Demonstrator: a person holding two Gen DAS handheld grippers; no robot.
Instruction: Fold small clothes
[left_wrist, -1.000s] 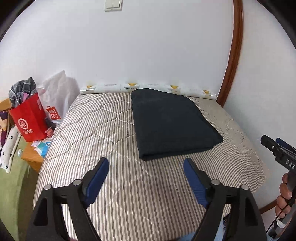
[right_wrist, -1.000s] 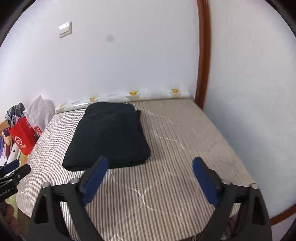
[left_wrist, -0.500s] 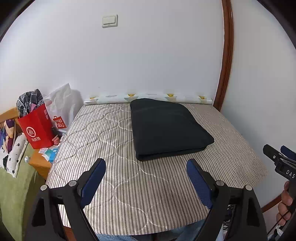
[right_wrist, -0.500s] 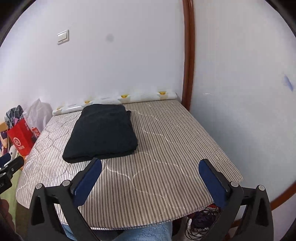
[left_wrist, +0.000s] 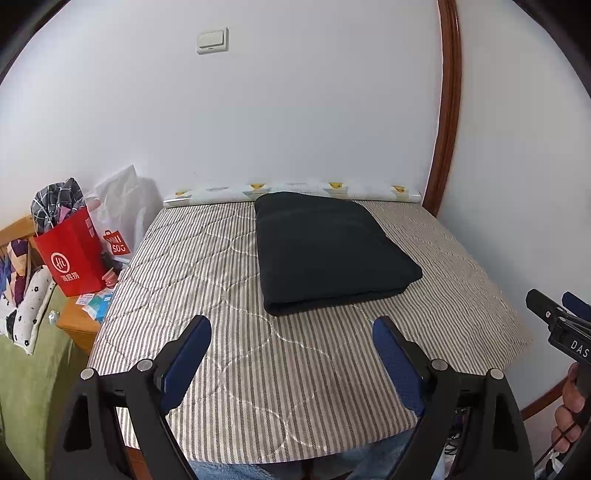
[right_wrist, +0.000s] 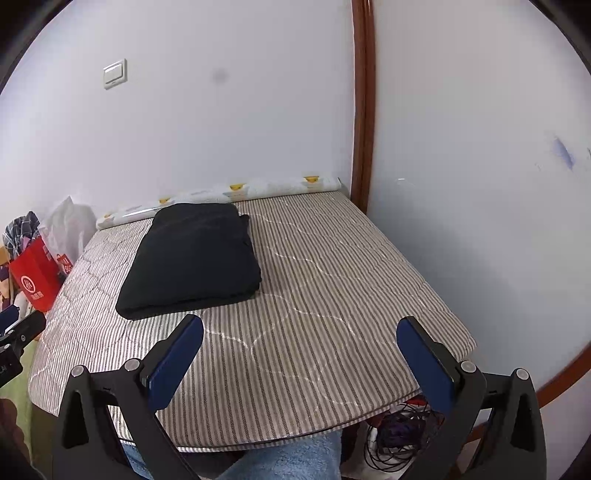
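Note:
A dark folded garment (left_wrist: 328, 251) (right_wrist: 192, 258) lies flat on the striped quilted surface (left_wrist: 229, 288) (right_wrist: 332, 288), near its far edge by the wall. My left gripper (left_wrist: 291, 332) hangs over the near part of the surface, a good way short of the garment, jaws wide and empty. My right gripper (right_wrist: 301, 334) is likewise open and empty, to the right of the garment and short of it. Each view shows the other gripper at its side edge, the right gripper (left_wrist: 557, 314) held by a hand (left_wrist: 570, 413).
A red paper bag (left_wrist: 72, 251) and a white plastic bag (left_wrist: 118, 206) stand on a wooden side table (left_wrist: 75, 325) at the left. A rolled patterned sheet (left_wrist: 295, 190) lies along the wall. Cables (right_wrist: 399, 428) sit on the floor under the near right corner. Denim-clad legs (right_wrist: 280, 458) are below.
Both grippers drew back from the garment and rose slightly, so more of the striped surface's near edge and the room shows. The garment stayed still.

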